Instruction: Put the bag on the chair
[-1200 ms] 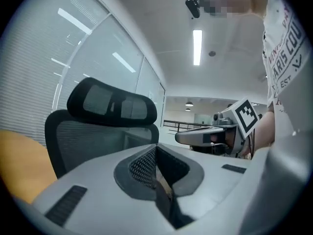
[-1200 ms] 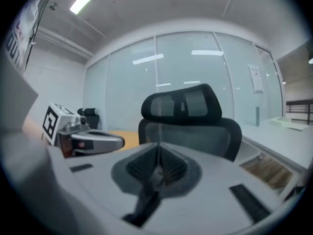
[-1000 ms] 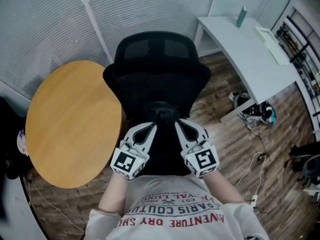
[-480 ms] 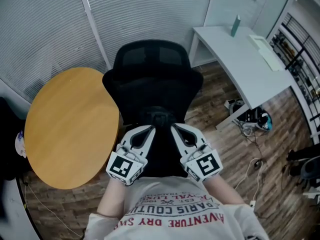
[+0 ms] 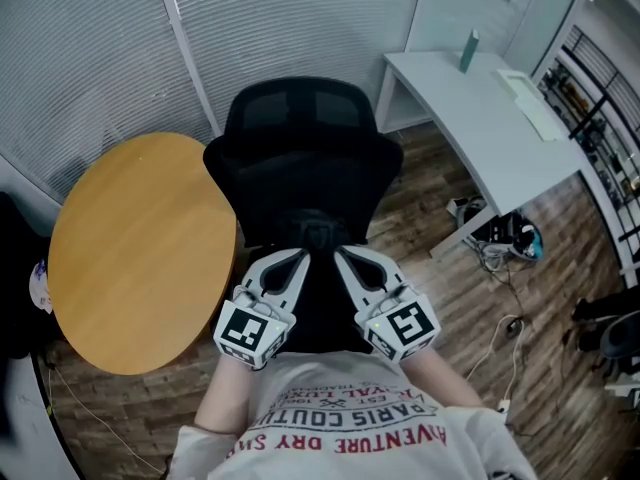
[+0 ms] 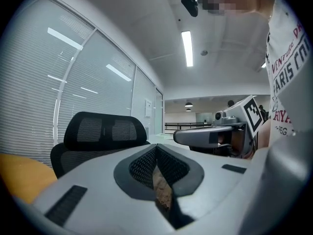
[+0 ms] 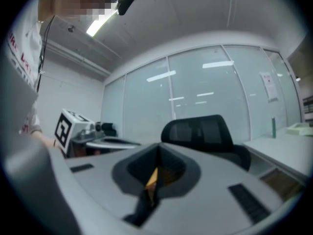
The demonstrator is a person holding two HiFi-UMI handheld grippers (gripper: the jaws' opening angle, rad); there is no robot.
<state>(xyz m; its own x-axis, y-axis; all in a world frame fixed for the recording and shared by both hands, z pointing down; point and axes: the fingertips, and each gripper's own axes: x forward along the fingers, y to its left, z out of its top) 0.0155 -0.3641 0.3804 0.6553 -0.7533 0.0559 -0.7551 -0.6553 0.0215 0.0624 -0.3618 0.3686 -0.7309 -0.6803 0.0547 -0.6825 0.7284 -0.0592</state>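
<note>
Wooden floor [image 5: 425,190] bears black chair [image 5: 300,158], round table [image 5: 140,248], white desk [image 5: 490,98]; left tongs [image 5: 303,256] and right tongs [image 5: 342,255] closed.

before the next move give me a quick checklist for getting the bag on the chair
1. Left gripper jaws shut: ok.
2. Right gripper jaws shut: ok.
3. What the jaws pinch: cannot tell. A thin brown strip shows in the left pair, an orange strip in the right.
4. Bag located: cannot tell. A dark lump at the tips blends into the black chair.
5. Both grippers over the chair: ok.
</note>
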